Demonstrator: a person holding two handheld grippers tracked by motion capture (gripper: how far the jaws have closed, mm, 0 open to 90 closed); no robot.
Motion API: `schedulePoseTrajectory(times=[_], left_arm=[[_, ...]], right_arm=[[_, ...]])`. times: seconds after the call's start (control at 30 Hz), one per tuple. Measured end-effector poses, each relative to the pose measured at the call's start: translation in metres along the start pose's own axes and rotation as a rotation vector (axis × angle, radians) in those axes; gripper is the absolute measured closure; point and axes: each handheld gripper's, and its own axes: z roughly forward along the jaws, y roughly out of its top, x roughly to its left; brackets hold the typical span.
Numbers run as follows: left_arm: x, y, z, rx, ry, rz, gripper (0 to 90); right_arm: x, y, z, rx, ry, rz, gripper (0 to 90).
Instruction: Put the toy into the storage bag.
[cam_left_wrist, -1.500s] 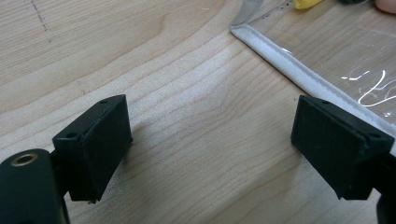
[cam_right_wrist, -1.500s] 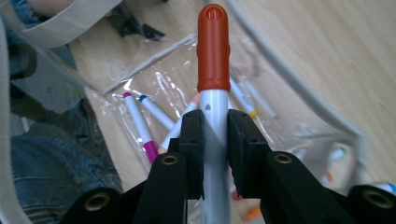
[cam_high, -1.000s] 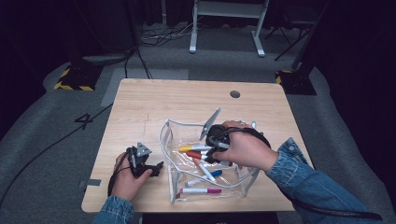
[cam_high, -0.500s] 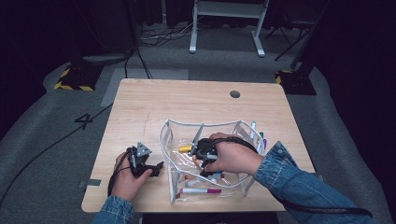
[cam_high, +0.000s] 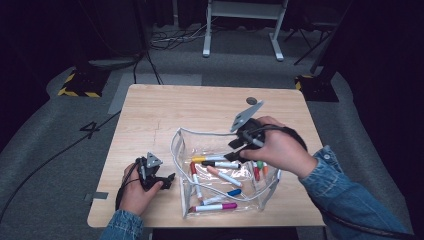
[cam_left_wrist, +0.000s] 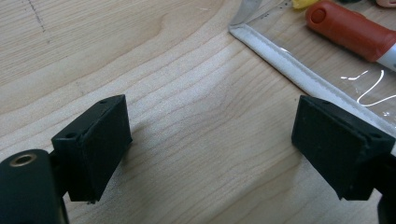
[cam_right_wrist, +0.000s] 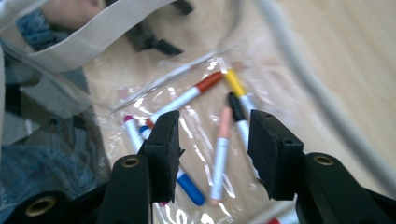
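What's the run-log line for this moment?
right gripper: jaws just opening, empty, over pouch | markers: inside pouch | left gripper: open, on table

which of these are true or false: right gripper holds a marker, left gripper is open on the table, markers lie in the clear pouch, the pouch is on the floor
1. The right gripper holds a marker. False: its jaws have just been opening and nothing is between them; the markers lie below in the pouch.
2. The left gripper is open over bare wood. True.
3. Markers, such as the pink marker, lie inside the clear pouch. True.
4. The pouch is on the floor. False: it sits on the wooden table.
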Motion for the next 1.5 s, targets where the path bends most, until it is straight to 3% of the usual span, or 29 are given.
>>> schedulePoseTrajectory(times=[0.1,0.37,0.6,0.73,0.97,1.27,1.33,1.5], left_arm=[[0.000,0.000,0.000,0.000,0.000,0.000,12.1],[0.000,0.000,0.000,0.000,0.000,0.000,12.1],[0.000,0.000,0.000,0.000,-0.001,0.000,12.1],[0.000,0.000,0.000,0.000,0.000,0.000,12.1],[0.000,0.000,0.000,0.000,0.000,0.000,12.1],[0.000,0.000,0.000,0.000,-0.002,-0.001,12.1],[0.000,0.000,0.000,0.000,0.001,0.002,12.1],[0.000,0.000,0.000,-0.002,0.003,0.001,12.1]], right_arm=[[-0.017,-0.013,-0.020,-0.046,-0.042,0.053,54.0],[-0.060,-0.056,-0.057,-0.099,-0.146,0.210,56.2],[-0.097,-0.101,-0.065,-0.086,-0.234,0.349,56.4],[-0.114,-0.126,-0.055,-0.076,-0.261,0.433,55.0],[-0.132,-0.163,-0.019,-0.022,-0.272,0.507,53.1],[-0.134,-0.197,0.031,0.053,-0.239,0.562,51.9],[-0.134,-0.203,0.041,0.065,-0.233,0.554,51.0],[-0.128,-0.214,0.061,0.113,-0.208,0.586,48.9]])
